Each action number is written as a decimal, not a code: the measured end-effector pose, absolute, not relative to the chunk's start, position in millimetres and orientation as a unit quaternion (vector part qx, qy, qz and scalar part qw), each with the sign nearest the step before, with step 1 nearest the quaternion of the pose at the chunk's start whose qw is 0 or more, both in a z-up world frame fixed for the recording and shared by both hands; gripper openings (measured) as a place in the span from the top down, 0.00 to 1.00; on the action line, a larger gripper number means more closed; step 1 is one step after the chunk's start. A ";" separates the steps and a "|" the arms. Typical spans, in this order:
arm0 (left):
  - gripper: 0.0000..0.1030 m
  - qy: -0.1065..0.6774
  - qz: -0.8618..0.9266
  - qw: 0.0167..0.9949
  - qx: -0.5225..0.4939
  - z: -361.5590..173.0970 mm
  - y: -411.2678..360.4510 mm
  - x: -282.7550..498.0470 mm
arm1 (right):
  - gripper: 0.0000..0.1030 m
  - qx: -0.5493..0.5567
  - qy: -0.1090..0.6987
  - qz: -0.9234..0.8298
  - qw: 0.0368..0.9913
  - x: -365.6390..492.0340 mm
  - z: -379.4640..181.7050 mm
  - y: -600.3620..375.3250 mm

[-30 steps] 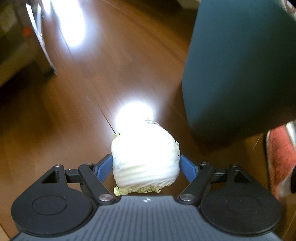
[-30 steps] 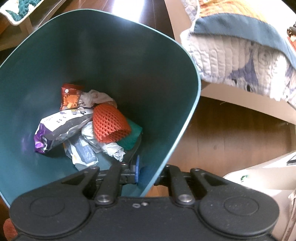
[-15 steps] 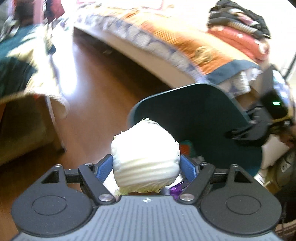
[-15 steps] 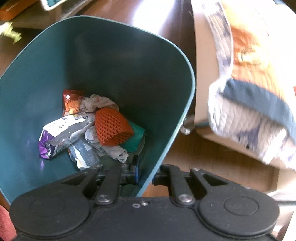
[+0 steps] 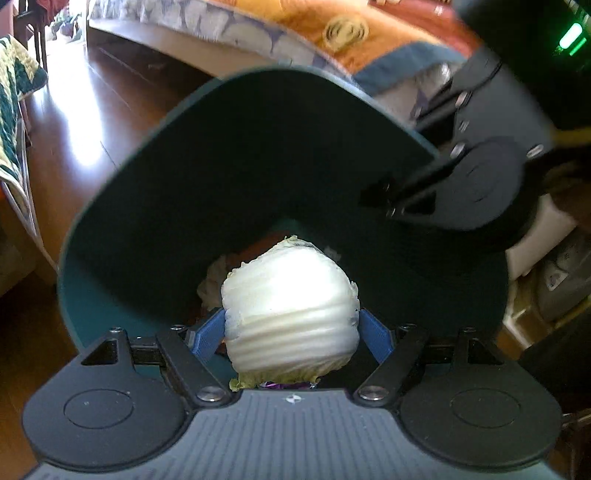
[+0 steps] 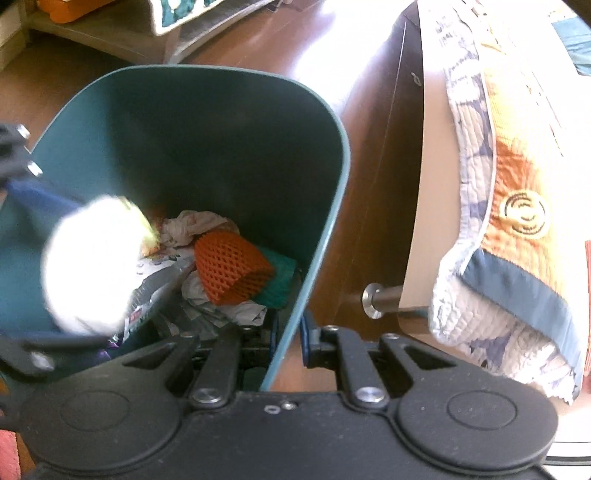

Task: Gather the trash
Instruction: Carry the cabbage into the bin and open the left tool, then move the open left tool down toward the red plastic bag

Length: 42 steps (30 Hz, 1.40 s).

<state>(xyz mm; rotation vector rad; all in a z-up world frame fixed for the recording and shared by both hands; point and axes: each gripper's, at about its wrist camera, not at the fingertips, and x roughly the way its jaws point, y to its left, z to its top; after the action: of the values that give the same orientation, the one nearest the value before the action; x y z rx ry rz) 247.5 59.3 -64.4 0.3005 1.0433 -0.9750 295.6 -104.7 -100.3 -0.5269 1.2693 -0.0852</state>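
Observation:
My left gripper point(image 5: 291, 325) is shut on a white cabbage piece point(image 5: 291, 306) with yellow-green leaf edges and holds it inside the mouth of the teal trash bin point(image 5: 258, 147). The cabbage piece also shows, blurred, in the right wrist view point(image 6: 92, 266) over the bin's contents. My right gripper point(image 6: 288, 339) is shut on the rim of the teal bin point(image 6: 332, 206) and holds it tilted. It shows in the left wrist view point(image 5: 461, 184) at the bin's right edge. Inside lie an orange foam net point(image 6: 231, 266), crumpled paper point(image 6: 195, 225) and a wrapper point(image 6: 162, 280).
A bed with an orange and blue quilt point(image 6: 517, 206) stands right of the bin on a metal leg point(image 6: 380, 297). Dark wooden floor point(image 5: 85, 122) lies around. A quilted cloth point(image 5: 14, 110) hangs at the left. Low shelving point(image 6: 92, 33) stands behind the bin.
My left gripper has swung from above the floor to the bin and carried the cabbage piece into its mouth. The right gripper has kept its hold while the bin turned toward the bed.

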 end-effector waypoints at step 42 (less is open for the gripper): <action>0.18 0.520 -0.201 0.825 0.091 -19.6 53.7 189.5 | 0.85 -0.301 0.550 0.109 0.771 272.5 -98.5 -115.3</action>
<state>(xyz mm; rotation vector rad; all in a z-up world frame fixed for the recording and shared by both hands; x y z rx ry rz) 189.5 53.7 -19.6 0.1941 1.1052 -0.4274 272.5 -115.3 -98.5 -0.6527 1.1927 0.2359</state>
